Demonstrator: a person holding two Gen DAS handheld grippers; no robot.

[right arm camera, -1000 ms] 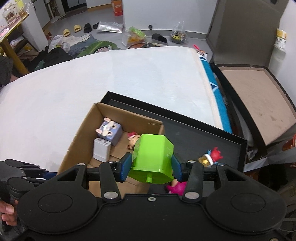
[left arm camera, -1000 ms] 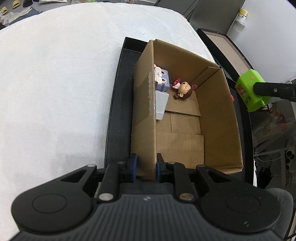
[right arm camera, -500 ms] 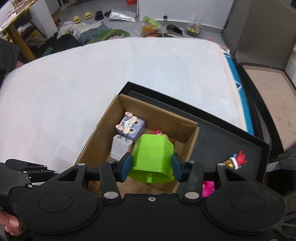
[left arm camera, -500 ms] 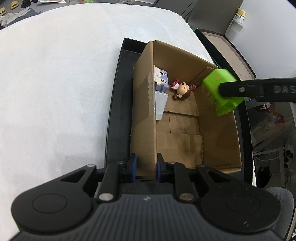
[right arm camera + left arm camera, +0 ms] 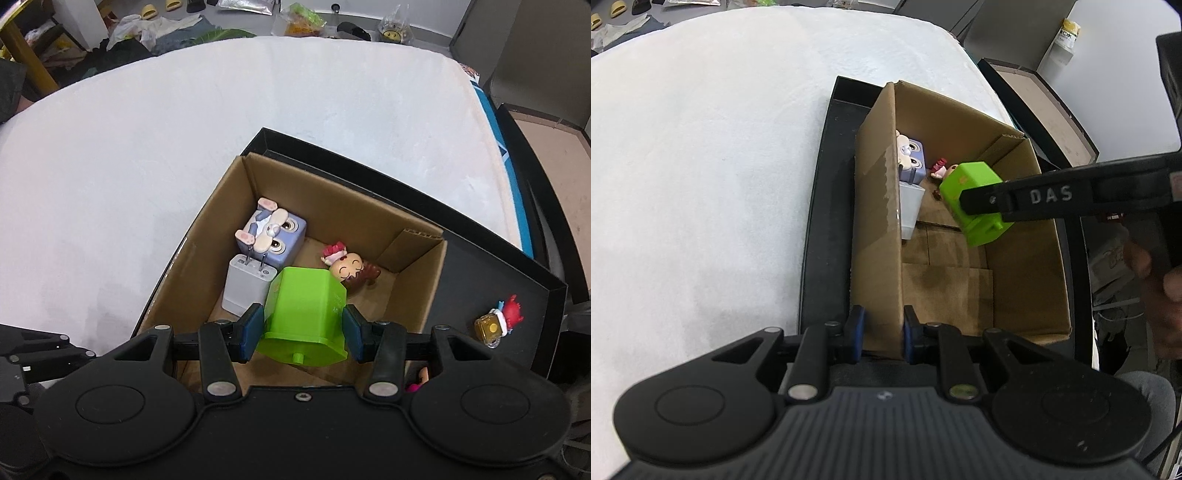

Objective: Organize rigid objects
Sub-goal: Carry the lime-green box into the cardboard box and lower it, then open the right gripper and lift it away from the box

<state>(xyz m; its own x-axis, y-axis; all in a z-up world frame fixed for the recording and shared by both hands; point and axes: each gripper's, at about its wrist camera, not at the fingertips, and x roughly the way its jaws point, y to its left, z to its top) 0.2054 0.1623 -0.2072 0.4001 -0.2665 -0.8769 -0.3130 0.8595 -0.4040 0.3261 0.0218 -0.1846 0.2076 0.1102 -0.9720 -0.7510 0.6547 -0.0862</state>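
An open cardboard box [image 5: 875, 221] [image 5: 417, 288] stands in a black tray [image 5: 823, 221] [image 5: 498, 273]. My left gripper [image 5: 880, 338] is shut on the box's near left wall. My right gripper [image 5: 301, 334] is shut on a bright green block [image 5: 306, 314] [image 5: 975, 199] and holds it inside the box, above the floor. In the box lie a purple cube toy [image 5: 271, 236] [image 5: 912, 162], a white charger [image 5: 247, 284] [image 5: 908, 210] and a small doll [image 5: 349, 269], which the green block partly hides in the left wrist view.
A small red and gold figure [image 5: 500, 321] lies on the black tray to the right of the box, and a pink toy [image 5: 417, 380] peeks out under my right gripper. The tray sits on a white cloth surface [image 5: 184, 147]. Another tray [image 5: 1045, 110] lies beyond the table's right edge.
My right gripper has carried the green block from outside the box's right side leftward and down into the box. My left gripper has kept its hold on the wall.
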